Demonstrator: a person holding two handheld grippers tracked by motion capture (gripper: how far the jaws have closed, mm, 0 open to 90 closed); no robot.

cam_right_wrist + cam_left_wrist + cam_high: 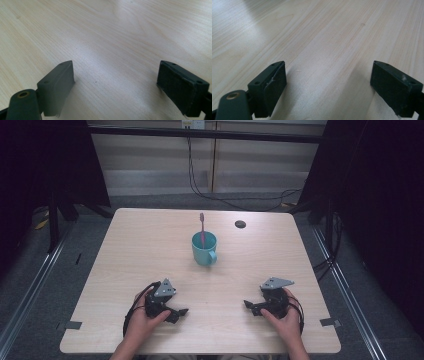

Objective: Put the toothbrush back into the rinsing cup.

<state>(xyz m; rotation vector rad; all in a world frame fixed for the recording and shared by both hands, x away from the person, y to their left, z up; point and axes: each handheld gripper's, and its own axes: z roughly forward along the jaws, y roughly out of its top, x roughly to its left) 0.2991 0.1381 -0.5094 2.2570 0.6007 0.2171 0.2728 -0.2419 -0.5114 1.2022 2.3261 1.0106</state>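
Observation:
A teal mug (204, 248) stands upright near the middle of the wooden table (150, 245), its handle toward the front right. A pink toothbrush (202, 227) stands in it, head up. My left gripper (179, 314) rests on the table at the front left, held by a hand, pointing right. My right gripper (250, 306) rests at the front right, pointing left. In the left gripper view the jaws of the left gripper (328, 82) stand wide apart over bare wood. In the right gripper view the right gripper (115, 81) is likewise open with nothing between its jaws.
A small dark round hole (240, 224) sits in the table top behind and right of the mug. Black cables (210, 190) run across the floor behind the table. Dark stands (55, 205) flank the left and right sides.

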